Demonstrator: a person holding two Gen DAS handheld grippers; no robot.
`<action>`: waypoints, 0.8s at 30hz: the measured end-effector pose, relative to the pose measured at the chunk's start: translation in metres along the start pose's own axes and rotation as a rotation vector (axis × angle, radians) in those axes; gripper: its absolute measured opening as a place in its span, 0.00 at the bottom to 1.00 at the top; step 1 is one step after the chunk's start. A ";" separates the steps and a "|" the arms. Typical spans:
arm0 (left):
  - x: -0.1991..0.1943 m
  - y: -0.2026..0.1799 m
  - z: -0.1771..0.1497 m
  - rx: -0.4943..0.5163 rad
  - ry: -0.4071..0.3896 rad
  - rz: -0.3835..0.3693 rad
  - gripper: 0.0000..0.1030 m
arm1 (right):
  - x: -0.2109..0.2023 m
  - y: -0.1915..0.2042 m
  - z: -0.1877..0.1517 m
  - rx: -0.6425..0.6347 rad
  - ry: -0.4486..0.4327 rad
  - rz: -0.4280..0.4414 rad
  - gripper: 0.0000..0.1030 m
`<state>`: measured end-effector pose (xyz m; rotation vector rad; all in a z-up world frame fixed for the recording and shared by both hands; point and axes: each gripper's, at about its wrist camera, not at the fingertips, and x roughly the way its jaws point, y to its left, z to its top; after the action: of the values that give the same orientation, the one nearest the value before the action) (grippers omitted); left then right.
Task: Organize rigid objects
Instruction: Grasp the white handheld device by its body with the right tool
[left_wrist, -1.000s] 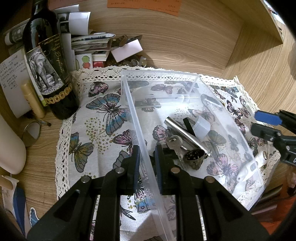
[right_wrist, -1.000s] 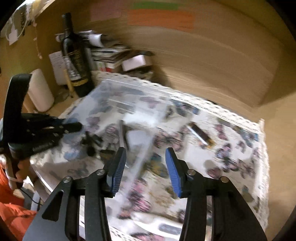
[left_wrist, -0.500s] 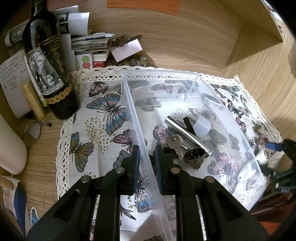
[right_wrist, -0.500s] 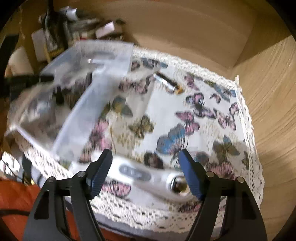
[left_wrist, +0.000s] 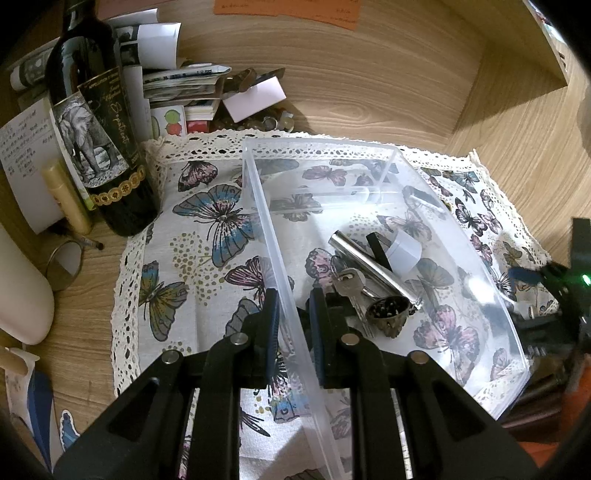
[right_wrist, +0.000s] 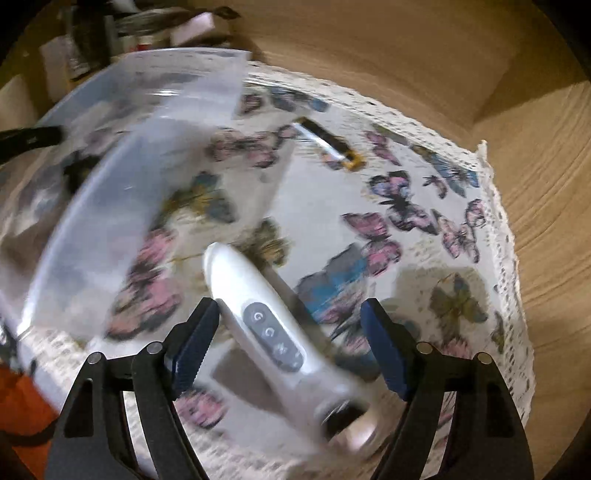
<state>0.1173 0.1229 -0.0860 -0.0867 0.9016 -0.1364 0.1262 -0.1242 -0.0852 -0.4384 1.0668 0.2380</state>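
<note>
the white handheld device (right_wrist: 273, 332) lies on the butterfly cloth (right_wrist: 406, 221) just beside the clear plastic bin (left_wrist: 369, 173), between the spread fingers of the right gripper (right_wrist: 288, 343), which do not press it. the left gripper (left_wrist: 293, 314) pinches the bin's near wall. inside lie a key (left_wrist: 349, 284) and a metal tube (left_wrist: 362, 254)

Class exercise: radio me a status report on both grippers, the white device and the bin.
Left gripper shut on clear bin wall. Right gripper open, fingers straddling white device on cloth, not gripped. Nothing blocking.
</note>
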 end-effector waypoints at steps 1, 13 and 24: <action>0.000 0.000 0.000 0.001 0.000 0.001 0.16 | 0.005 -0.005 0.004 0.013 0.006 -0.015 0.68; 0.001 -0.001 -0.001 0.002 -0.001 0.001 0.15 | 0.007 -0.021 0.015 0.153 -0.012 0.083 0.31; 0.001 -0.002 -0.001 0.000 -0.002 0.000 0.15 | -0.059 -0.029 0.043 0.200 -0.267 0.084 0.30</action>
<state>0.1172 0.1208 -0.0868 -0.0867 0.8995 -0.1362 0.1438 -0.1296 -0.0090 -0.1763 0.8373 0.2538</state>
